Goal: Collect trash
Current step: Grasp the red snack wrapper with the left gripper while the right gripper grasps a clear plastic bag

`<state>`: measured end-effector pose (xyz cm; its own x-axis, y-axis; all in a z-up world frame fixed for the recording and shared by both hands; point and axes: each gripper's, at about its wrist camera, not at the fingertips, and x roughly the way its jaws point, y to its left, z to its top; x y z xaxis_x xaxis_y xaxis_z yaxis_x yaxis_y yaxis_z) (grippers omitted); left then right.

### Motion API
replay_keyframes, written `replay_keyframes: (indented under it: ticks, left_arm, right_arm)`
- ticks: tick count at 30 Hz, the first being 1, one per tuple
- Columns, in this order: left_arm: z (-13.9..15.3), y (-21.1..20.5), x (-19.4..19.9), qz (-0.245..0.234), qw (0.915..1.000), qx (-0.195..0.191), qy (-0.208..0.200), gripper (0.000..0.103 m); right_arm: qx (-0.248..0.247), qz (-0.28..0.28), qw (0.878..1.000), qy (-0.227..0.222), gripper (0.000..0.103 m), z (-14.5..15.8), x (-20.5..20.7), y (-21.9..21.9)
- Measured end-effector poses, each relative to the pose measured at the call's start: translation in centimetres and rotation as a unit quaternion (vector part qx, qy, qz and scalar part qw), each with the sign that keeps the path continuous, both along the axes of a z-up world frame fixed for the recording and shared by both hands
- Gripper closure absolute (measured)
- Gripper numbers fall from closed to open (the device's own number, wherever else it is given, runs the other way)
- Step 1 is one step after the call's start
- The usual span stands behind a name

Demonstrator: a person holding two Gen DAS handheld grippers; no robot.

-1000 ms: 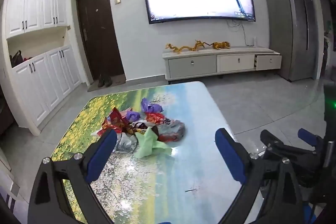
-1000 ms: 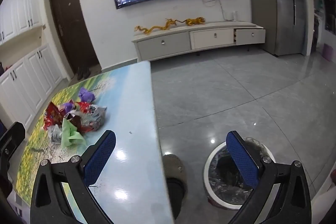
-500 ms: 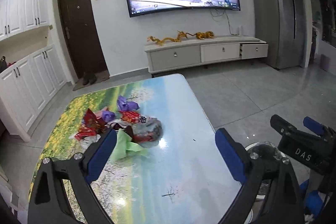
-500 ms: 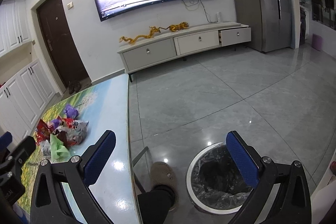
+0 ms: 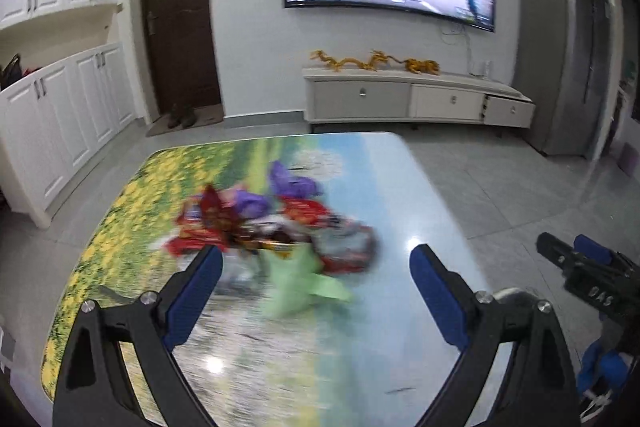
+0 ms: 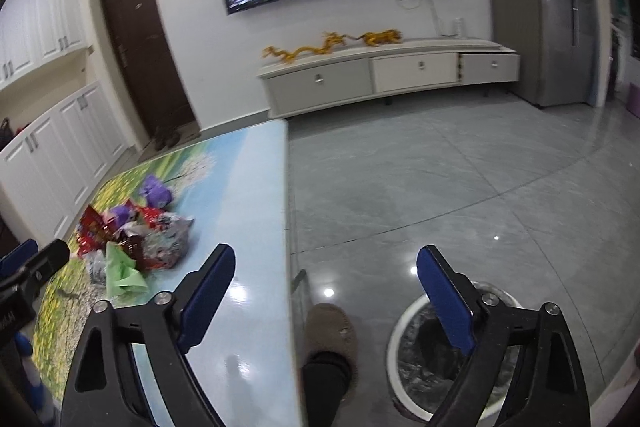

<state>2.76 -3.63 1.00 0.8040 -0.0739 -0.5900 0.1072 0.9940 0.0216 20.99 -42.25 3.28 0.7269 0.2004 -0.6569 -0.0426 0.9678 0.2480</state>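
A heap of crumpled wrappers (image 5: 272, 227), red, purple, silver and one pale green (image 5: 304, 279), lies on the landscape-printed table (image 5: 380, 327). My left gripper (image 5: 316, 263) hovers just in front of the heap, open, nothing between its blue pads. The right wrist view shows the same heap (image 6: 136, 243) far to the left. My right gripper (image 6: 326, 259) hangs over the table's right edge and the floor; its jaws are closing with nothing between them. A white-rimmed bin (image 6: 394, 339) with a black liner stands on the floor under the right finger.
A person's slippered foot (image 6: 332, 331) stands between the table edge and the bin. A TV cabinet (image 6: 380, 75) lines the far wall, white cupboards (image 5: 60, 115) the left, a dark door (image 5: 180, 27) between them. Grey tile floor (image 6: 440, 187) stretches right of the table.
The left gripper has drawn closer to the heap, which now looks larger and blurred. The right gripper has swung back toward the table, away from over the bin, and its jaws are slightly narrower.
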Motion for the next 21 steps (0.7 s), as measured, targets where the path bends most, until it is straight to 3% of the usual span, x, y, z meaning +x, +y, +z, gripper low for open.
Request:
replay_keyframes:
  ticks: [2,7,15,21]
  left_arm:
    - [-0.3,2.2,0.6,0.014,0.9999,-0.001,0.005,0.008]
    - [-1.2,7.4,2.7,0.048,0.9986,0.002,0.022,0.009]
    - [-3.1,10.4,7.8,0.040,0.9978,-0.013,0.051,0.018]
    - [-4.8,10.9,11.4,0.026,0.9963,-0.024,0.078,0.030]
  right_arm:
    - [0.005,0.030,1.000,0.002,0.018,0.8,0.5,1.8]
    - [0.005,0.089,0.996,0.012,0.021,-0.5,-0.7,7.6]
    - [0.016,0.171,0.982,0.078,0.030,-0.8,9.5,12.3]
    - [0.025,0.213,0.970,0.115,0.030,-0.9,18.0,12.3]
